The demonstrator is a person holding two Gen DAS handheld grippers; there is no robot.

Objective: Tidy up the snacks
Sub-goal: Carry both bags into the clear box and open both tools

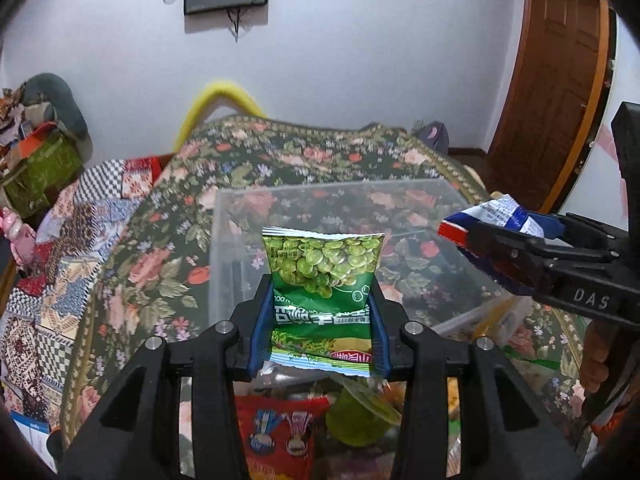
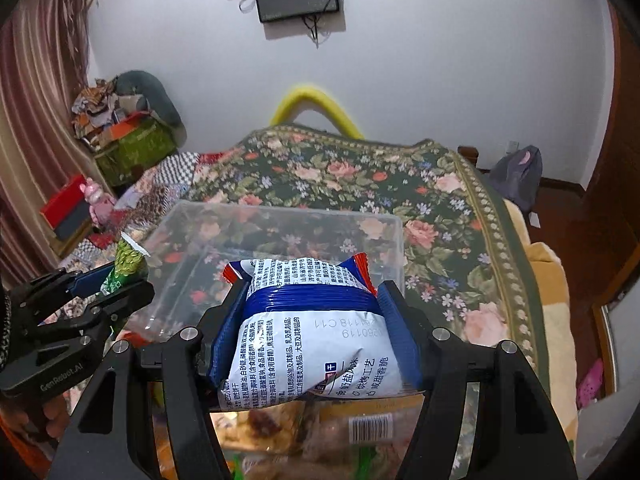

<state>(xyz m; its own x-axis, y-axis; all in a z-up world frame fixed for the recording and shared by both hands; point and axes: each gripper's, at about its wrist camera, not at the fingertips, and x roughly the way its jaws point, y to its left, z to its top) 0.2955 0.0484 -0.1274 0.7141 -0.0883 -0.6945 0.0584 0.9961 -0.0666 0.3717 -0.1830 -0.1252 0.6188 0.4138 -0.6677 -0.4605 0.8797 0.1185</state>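
Observation:
My left gripper (image 1: 320, 312) is shut on a green pea snack bag (image 1: 324, 276), held upright above the near edge of a clear plastic bin (image 1: 248, 200). My right gripper (image 2: 310, 320) is shut on a blue and white biscuit pack (image 2: 312, 328), held above the bin (image 2: 280, 216) near its front wall. The right gripper with its pack (image 1: 492, 216) shows at the right of the left wrist view. The left gripper with the green bag (image 2: 126, 264) shows at the left of the right wrist view. The bin looks empty inside.
The bin sits on a floral bedspread (image 2: 440, 200). More snacks lie below the grippers: a red cartoon packet (image 1: 280, 432), a green jelly cup (image 1: 360, 420) and clear-wrapped packs (image 2: 360, 428). Boxes and clutter (image 2: 128, 144) stand at the far left.

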